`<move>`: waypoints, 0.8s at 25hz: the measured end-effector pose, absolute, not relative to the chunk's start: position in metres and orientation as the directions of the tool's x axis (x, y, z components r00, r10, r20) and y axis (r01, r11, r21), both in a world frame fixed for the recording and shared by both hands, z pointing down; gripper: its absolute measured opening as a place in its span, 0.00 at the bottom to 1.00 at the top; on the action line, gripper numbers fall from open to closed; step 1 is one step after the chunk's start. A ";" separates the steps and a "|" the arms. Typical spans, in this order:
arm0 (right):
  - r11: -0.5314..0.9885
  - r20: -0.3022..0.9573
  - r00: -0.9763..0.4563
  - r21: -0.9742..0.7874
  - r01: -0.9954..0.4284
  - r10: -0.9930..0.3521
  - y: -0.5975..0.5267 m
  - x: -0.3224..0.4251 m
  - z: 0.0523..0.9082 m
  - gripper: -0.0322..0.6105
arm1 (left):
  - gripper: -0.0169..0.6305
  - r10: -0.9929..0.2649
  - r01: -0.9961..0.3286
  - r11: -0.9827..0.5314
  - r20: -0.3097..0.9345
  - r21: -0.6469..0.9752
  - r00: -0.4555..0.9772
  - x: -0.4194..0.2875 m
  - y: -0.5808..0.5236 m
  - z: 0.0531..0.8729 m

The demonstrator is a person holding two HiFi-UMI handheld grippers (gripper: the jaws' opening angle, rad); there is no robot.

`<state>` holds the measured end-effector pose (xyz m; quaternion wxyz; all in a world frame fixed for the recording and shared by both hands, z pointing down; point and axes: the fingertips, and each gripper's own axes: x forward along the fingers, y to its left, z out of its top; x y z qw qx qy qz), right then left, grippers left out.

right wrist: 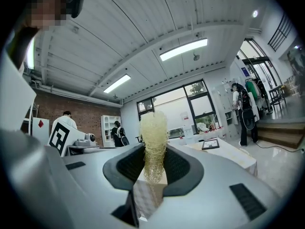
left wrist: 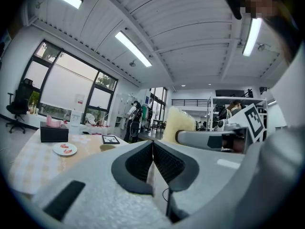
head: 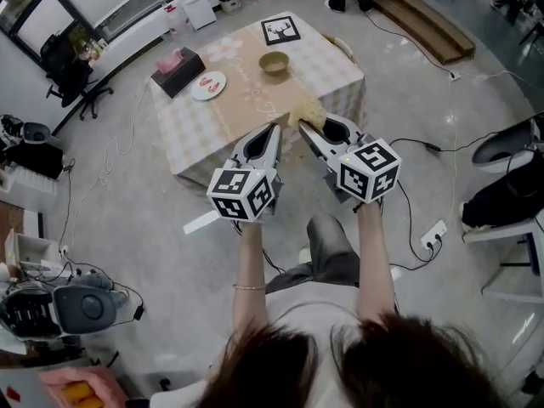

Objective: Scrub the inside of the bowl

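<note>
Right hand-held gripper [right wrist: 153,149], pads [right wrist: 131,163] partly behind yellow mesh scrubber [right wrist: 153,128]

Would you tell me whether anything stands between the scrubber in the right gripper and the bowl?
Nothing visible does. The right gripper holds the scrubber at the table's near edge, and only bare table lies between it and the bowl. The plate and tissue box sit to the left.

left gripper [head: 273,129], right gripper [head: 305,128]: grey | marker cubes [head: 243,194] | bracelet [head: 248,287]

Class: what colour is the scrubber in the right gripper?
Pale yellow scrubber; clearest in the right gripper view.
</note>
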<state>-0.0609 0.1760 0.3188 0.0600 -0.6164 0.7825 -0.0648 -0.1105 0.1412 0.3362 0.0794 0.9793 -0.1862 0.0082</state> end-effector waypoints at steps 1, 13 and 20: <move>0.229 -0.013 -0.230 -0.177 -0.957 -0.973 0.174 -0.060 0.319 0.20 | 0.05 -0.361 -0.364 -0.919 0.047 0.154 0.931 -0.110 0.140 0.337; 0.266 -0.002 -0.269 -0.159 -0.951 -0.963 0.117 -0.045 0.314 0.20 | 0.05 -0.384 -0.390 -0.907 0.068 0.159 0.921 -0.094 0.091 0.341; 0.300 0.015 -0.306 -0.163 -0.940 -0.952 0.073 -0.027 0.317 0.20 | 0.05 -0.411 -0.418 -0.893 0.079 0.168 0.908 -0.076 0.051 0.346</move>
